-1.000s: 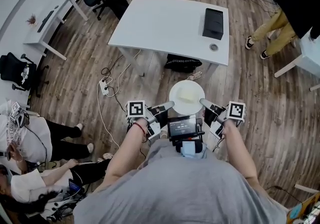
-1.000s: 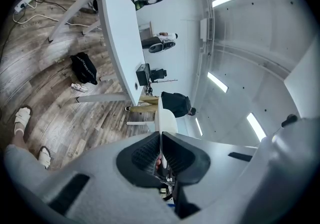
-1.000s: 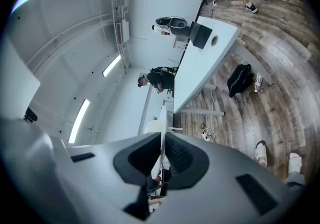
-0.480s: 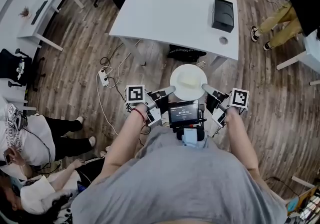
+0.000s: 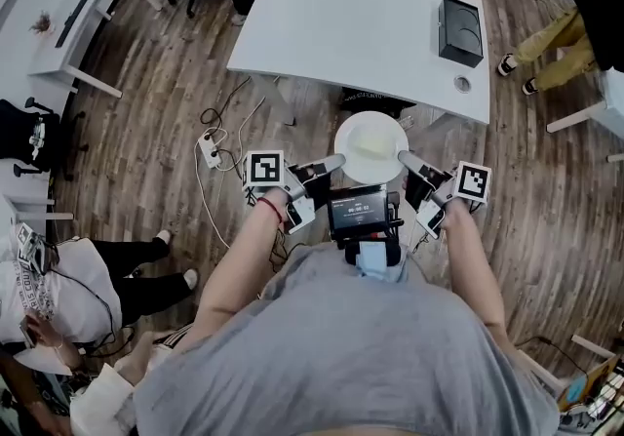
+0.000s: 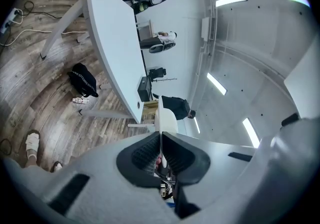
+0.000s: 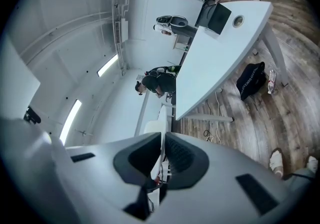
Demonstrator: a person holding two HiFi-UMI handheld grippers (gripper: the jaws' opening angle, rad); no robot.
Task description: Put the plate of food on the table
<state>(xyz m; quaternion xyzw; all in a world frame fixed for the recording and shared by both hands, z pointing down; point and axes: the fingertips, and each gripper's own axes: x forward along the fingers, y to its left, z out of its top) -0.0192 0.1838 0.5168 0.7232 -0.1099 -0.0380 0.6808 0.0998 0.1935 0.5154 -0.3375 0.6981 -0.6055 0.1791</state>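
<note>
There is one white plate [image 5: 386, 164] carrying one pale portion of food [image 5: 367, 142]. There is also one white tabletop [image 5: 341, 24], with one black box [image 5: 460, 30] and one small round thing [image 5: 462, 84] on it. The left hand-held gripper [image 5: 328, 165] is nearly closed and pinches the plate's left rim. The right hand-held gripper [image 5: 407, 162] pinches the right rim in the same way. The plate is held above the wooden floor [image 5: 166, 112], close to the tabletop's near edge.

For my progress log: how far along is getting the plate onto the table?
Done: plate lifted, left gripper and right gripper each shut on its rim. In hand: it hangs just short of the table. Left: carry it over the tabletop, lower, release.
</note>
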